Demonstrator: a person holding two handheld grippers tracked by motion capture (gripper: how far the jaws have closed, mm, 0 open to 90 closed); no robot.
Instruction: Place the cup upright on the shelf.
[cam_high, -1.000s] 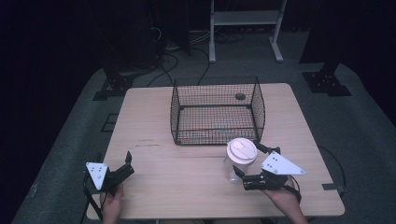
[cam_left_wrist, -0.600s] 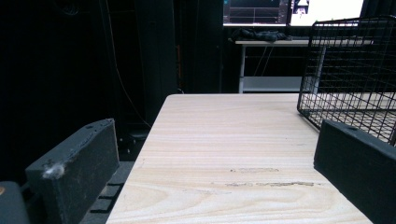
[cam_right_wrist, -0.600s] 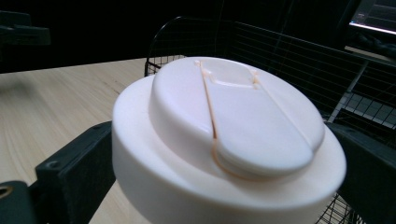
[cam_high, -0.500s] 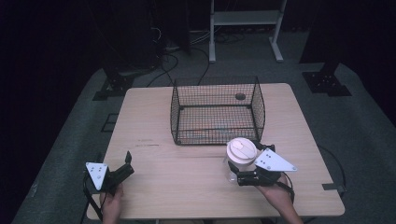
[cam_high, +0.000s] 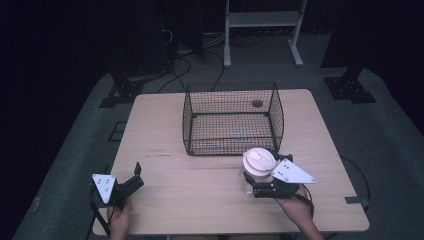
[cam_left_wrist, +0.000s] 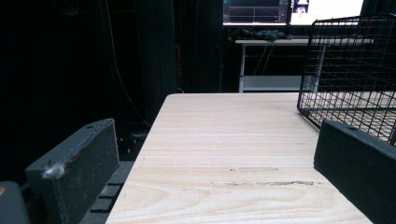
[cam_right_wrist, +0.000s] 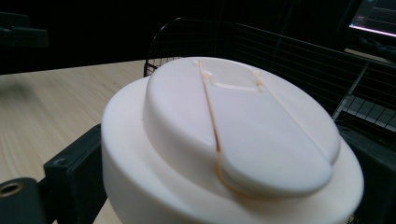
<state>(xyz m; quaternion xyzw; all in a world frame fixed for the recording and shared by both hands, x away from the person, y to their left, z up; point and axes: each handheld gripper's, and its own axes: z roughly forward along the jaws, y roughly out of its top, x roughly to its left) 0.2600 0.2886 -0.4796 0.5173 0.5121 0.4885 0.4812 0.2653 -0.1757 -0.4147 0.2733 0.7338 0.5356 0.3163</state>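
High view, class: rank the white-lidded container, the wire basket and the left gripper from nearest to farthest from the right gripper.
1. White-lidded container: between the jaws of the right gripper.
2. Wire basket: just beyond, mid-table.
3. Left gripper: far across, at the table's near left edge.

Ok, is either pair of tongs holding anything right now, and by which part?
The right tongs grip the white-lidded container by its body just under the lid, one jaw each side. The left tongs are open and hold nothing.
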